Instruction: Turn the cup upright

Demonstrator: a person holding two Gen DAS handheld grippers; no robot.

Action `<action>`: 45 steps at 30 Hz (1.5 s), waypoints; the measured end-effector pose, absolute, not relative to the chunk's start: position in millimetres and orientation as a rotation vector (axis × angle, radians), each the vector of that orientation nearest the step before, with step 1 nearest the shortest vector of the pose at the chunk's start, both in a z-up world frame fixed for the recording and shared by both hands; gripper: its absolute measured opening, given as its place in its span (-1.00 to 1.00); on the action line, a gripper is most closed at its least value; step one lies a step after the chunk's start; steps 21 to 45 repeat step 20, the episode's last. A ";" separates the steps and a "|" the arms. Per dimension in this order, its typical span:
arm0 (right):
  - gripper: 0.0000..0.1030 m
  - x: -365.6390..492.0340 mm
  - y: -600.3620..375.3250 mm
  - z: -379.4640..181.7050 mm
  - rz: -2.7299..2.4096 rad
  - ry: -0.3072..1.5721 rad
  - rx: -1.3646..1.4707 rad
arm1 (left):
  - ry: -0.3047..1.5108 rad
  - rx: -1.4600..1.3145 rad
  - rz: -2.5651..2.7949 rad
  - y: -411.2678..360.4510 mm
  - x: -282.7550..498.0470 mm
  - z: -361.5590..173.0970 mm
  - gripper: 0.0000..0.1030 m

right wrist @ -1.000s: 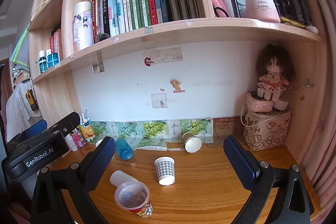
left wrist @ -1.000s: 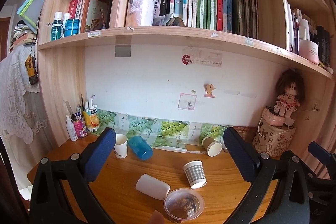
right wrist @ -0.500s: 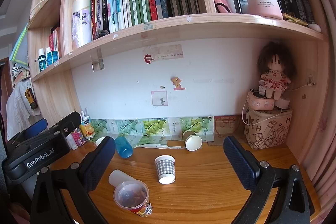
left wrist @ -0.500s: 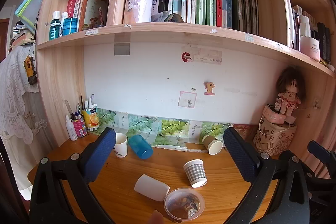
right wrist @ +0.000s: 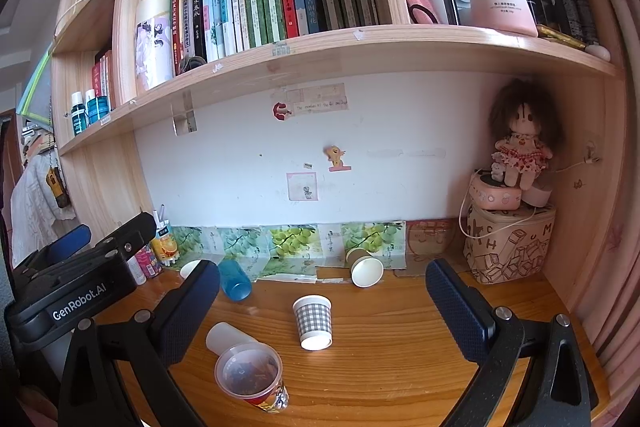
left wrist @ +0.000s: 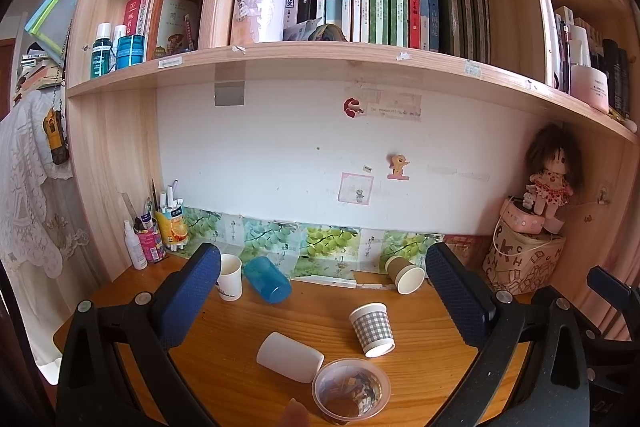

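- Left wrist view: the left claw (left wrist: 320,299) hangs above the wooden surface (left wrist: 420,371), its blue pads spread wide with nothing between them.
- Below it lie several cups. A checked paper cup (left wrist: 372,329) is tipped over on its side, mouth toward the camera. A white cup (left wrist: 289,357) lies on its side just beside a clear plastic cup (left wrist: 351,391) at the near edge.
- Farther back, a blue cup (left wrist: 267,279) lies on its side next to an upright white paper cup (left wrist: 230,277), and a brown paper cup (left wrist: 405,274) lies tipped near the wall.
- A doll (left wrist: 550,179) sits on a pink box in the right corner.
- Right wrist view: the right claw (right wrist: 322,307) is likewise released, its pads wide apart and gripping nothing.
- The checked paper cup (right wrist: 313,321) lies between the pads in this view, well below them on the surface (right wrist: 400,367), not upright.
- The clear plastic cup (right wrist: 250,373) touches the white cup (right wrist: 226,337) at lower left; the blue cup (right wrist: 235,279) and brown paper cup (right wrist: 363,267) lie near the wall.
- The left claw's black body (right wrist: 80,291) shows at the left edge.
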State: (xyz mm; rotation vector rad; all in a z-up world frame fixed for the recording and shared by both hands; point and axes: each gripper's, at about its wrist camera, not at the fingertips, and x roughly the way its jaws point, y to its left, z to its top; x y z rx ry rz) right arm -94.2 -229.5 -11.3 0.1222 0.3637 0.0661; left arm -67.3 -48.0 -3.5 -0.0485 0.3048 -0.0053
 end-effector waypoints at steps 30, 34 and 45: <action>1.00 -95.0 -230.4 -11.3 0.067 0.366 0.121 | 0.301 -0.046 -0.007 -48.0 -68.2 -2.2 0.99; 1.00 -95.0 -230.4 -11.3 0.067 0.366 0.121 | 0.301 -0.046 -0.007 -48.0 -68.2 -2.2 0.99; 1.00 -95.0 -230.4 -11.3 0.067 0.366 0.121 | 0.301 -0.046 -0.007 -48.0 -68.2 -2.2 0.99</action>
